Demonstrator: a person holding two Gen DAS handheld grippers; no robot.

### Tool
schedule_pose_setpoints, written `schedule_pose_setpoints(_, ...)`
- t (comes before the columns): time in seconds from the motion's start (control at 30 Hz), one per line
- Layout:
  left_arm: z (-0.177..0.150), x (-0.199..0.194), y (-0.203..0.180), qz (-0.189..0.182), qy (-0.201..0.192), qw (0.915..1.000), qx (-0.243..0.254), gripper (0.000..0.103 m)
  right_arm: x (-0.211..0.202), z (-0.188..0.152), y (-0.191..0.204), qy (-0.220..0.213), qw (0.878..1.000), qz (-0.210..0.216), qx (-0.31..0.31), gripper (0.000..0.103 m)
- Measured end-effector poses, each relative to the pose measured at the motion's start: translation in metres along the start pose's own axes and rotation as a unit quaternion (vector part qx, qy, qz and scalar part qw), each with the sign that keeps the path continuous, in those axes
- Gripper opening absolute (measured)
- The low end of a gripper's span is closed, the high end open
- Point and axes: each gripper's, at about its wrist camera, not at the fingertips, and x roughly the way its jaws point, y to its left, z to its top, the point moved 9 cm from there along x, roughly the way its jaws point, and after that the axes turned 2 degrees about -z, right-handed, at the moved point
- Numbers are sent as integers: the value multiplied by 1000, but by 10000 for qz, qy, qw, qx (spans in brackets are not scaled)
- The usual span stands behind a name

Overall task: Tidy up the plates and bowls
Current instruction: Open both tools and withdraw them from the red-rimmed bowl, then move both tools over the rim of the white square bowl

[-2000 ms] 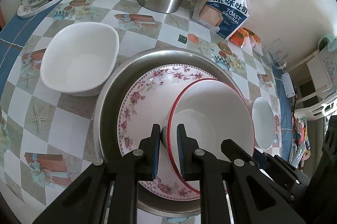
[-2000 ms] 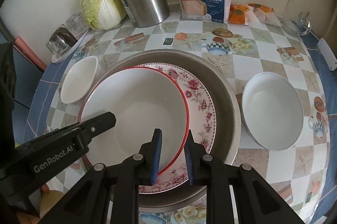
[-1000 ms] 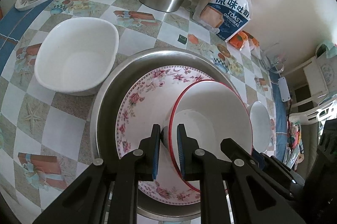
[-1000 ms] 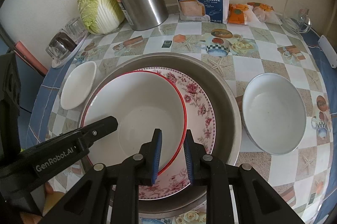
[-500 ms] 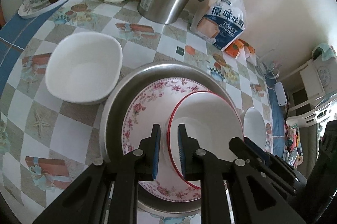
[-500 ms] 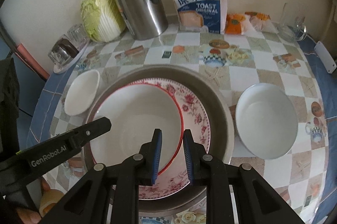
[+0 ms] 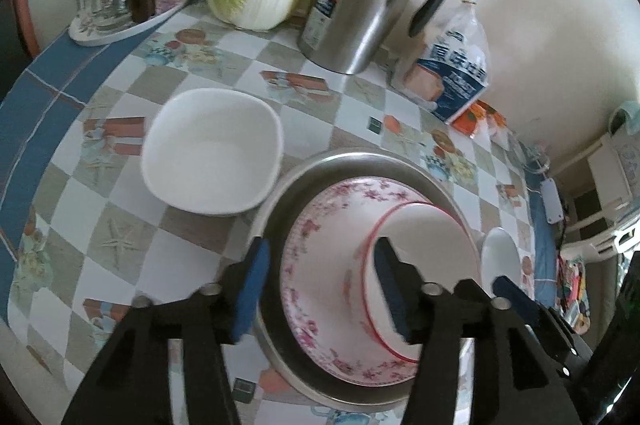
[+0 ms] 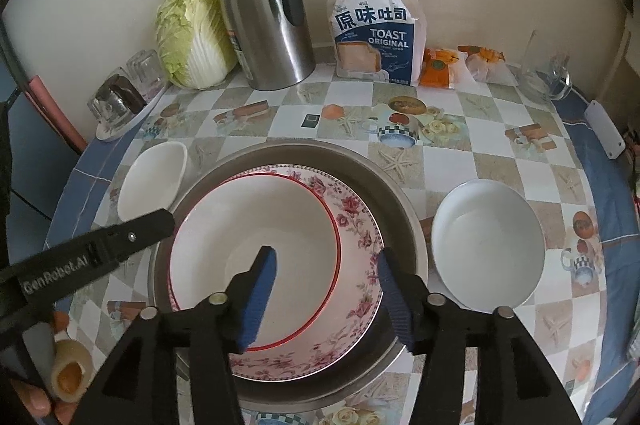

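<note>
A red-rimmed white bowl (image 8: 256, 241) lies in a floral plate (image 8: 356, 225), which lies in a steel basin (image 8: 404, 221). The stack also shows in the left wrist view: bowl (image 7: 424, 245), plate (image 7: 320, 237), basin (image 7: 288, 193). My right gripper (image 8: 326, 293) is open and empty above the stack's near rim. My left gripper (image 7: 320, 285) is open and empty above the stack's left side. A squarish white bowl (image 7: 212, 149) stands left of the basin and shows small in the right wrist view (image 8: 154, 177). A round white bowl (image 8: 488, 241) stands right of the basin.
At the back stand a steel thermos jug (image 8: 264, 13), a napa cabbage (image 8: 188, 37), a toast bag (image 8: 376, 33) and orange snack packs (image 8: 440, 67). A tray of glasses (image 8: 124, 93) is at the back left, a glass mug (image 8: 548, 77) at the back right.
Both grippers let go of the red-rimmed bowl and opened wide. The bowl now rests in the floral plate. Both grippers drew back and up a little.
</note>
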Motion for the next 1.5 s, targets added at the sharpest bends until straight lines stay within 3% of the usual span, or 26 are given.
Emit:
schedule_pose_setpoints(0.2, 8, -6, 22, 348, -179, 9991, -130, 78, 1, 0, 4, -70, 9999, -44, -123, 80)
schedule_pose_setpoints(0.53, 20, -12, 55, 727, -339, 9963, -293, 90, 7, -2, 11, -121, 9995, -143, -241, 99)
schedule_pose_setpoints(0.87, 30, -19, 88, 772, -562, 9933, -654, 93, 11, 0, 13, -261, 9988, -331, -246, 103)
schedule_pose_setpoints(1.5, 54, -22, 124, 278, -813, 9903, -1093, 94, -2, 18, 45, -791, 9941, -569, -482, 103)
